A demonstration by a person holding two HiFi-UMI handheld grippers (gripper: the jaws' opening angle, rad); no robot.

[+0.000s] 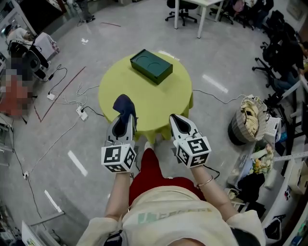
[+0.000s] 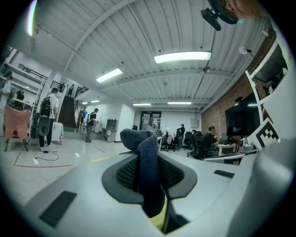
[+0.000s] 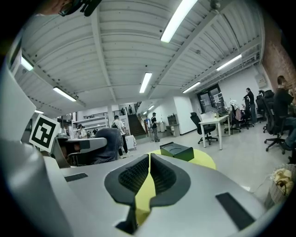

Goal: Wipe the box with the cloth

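A dark green box (image 1: pixel 151 66) with a round recess in its lid rests at the far side of the round yellow-green table (image 1: pixel 163 103); it also shows in the right gripper view as the green box (image 3: pixel 176 151). My left gripper (image 1: pixel 126 115) is shut on a dark blue cloth (image 1: pixel 124 106), which sticks up between the jaws as a folded cloth (image 2: pixel 147 162). My right gripper (image 1: pixel 177 121) is shut with nothing in it, hovering over the table's near edge. Both grippers are well short of the box.
A woven basket (image 1: pixel 249 120) stands on the floor at the right. Cables and a power strip (image 1: pixel 82 113) lie on the floor at the left. Office chairs (image 1: pixel 276 53) and a white desk (image 1: pixel 202 9) stand at the back. People stand far off in both gripper views.
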